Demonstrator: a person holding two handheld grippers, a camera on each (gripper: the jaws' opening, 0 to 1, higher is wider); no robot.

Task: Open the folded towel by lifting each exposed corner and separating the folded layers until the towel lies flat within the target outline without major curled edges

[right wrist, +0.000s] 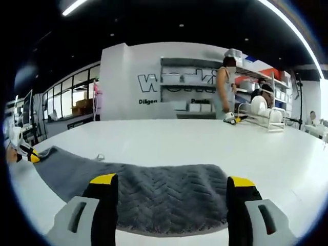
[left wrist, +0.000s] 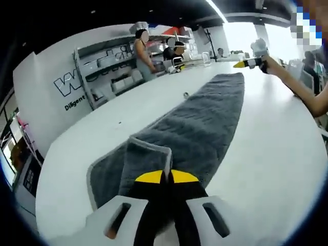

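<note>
Towel (left wrist: 200,120) pinched by left fingers (left wrist: 166,177); right fingers (right wrist: 174,197) wide apart; wall lettering (left wrist: 69,88) partly readable.

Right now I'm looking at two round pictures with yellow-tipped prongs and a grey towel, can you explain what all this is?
These come from two cameras, each riding on a handheld gripper that a person works, one per hand. There is no robot arm.

The left gripper view looks along the left gripper, whose yellow-tipped jaws are shut on a folded corner of the towel. The right gripper, held in the person's hand, shows far off by the towel's other end.

The right gripper view looks from that other end: the right gripper's jaws stand wide open with the towel's near edge between them, holding nothing.

The towel lies stretched long on a white table. Behind are shelves, a lettered wall and other people.
</note>
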